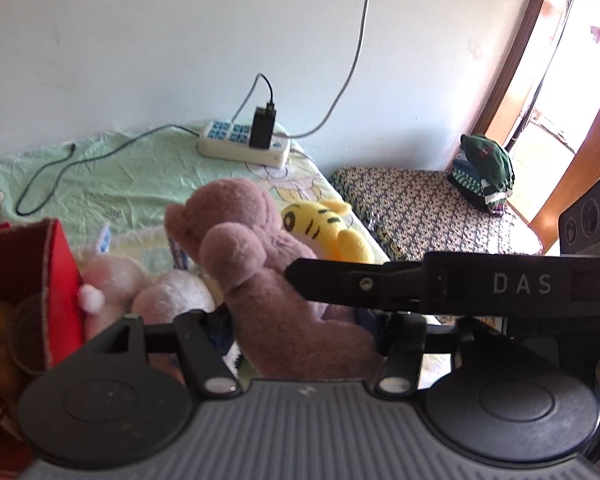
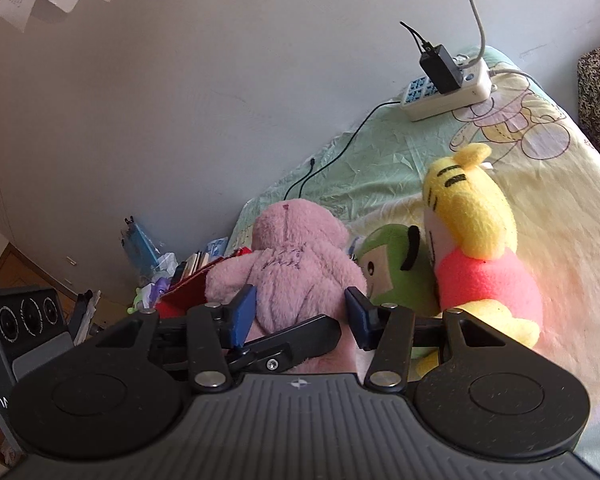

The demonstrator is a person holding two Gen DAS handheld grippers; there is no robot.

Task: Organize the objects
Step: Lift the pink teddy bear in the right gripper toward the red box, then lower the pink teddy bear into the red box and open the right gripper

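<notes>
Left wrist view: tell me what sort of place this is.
Most likely a bedroom in a home. A bed sheet with a cartoon print covers a bed set against a wall, soft toys such as the pink bear lie on it, and a power strip with a charger sits near the wall.

left gripper point(image 1: 300, 320): ribbed grey body, two round black discs, black link arms with silver rivets | right gripper point(image 2: 300, 312): same grey ribbed shell; tiny star mark in the middle; blue pads point(image 2: 242, 312) on black fingers; white "DAS" lettering down its black side
</notes>
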